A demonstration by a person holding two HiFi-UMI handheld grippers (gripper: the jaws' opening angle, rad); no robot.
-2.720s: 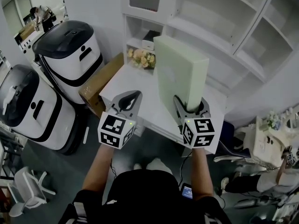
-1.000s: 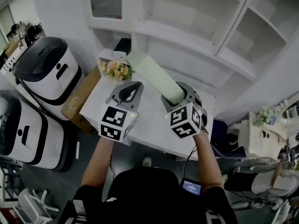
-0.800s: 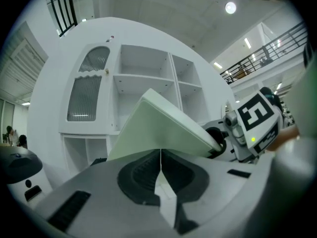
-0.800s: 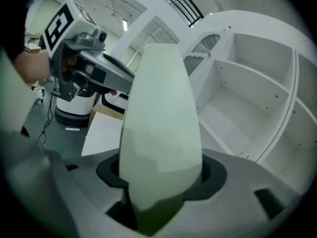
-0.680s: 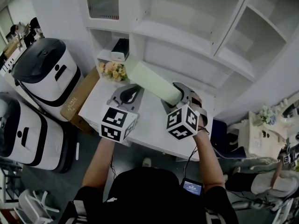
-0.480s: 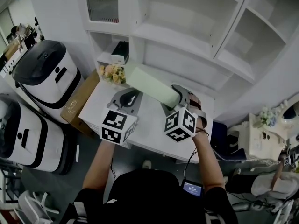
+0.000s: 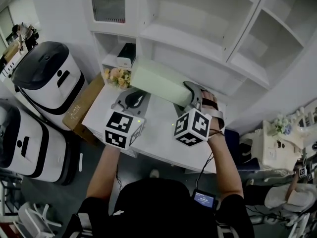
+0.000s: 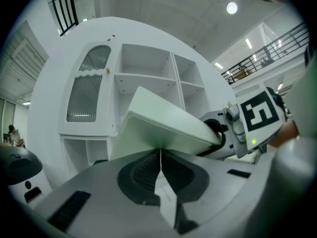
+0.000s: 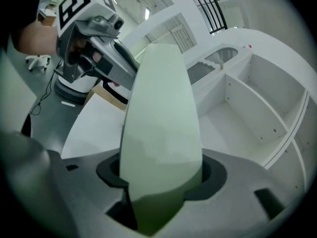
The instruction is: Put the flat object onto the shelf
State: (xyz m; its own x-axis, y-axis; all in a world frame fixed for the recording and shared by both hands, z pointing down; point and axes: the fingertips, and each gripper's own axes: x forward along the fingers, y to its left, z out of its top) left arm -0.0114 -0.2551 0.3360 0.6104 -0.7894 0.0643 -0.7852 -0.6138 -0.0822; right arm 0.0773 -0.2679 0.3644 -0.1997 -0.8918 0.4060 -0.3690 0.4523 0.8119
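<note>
**Desk:** What does the flat thing look like from your end?

**Operator:** I see a pale green slab, plain, smooth and matte. It has broad flat faces and a thick edge with rounded corners. It lies nearly level in the air, tilted a little.

**Desk:** Where is it against the tongs?

**Operator:** One end sits deep between the jaws of my right tongs, which are clamped on its two broad faces. In the right gripper view the slab fills the gap and runs straight out from the jaws. The rest of it reaches up and to the left in the head view. It hangs over the white table, in front of the low bay of the white shelf and not on any board. My left tongs are closed with nothing between them. Their tips sit just under the slab's near edge, and I can't tell whether they touch it.

**Desk:** Any writing?

**Operator:** I read none on the slab. Each tongs' cube carries black-and-white square markers; the right cube shows two faces of them. The brown carton beside the table has small dark print, too small for me to read. A bunch of flowers stands at the table's far left corner, near the slab's free end.
</note>
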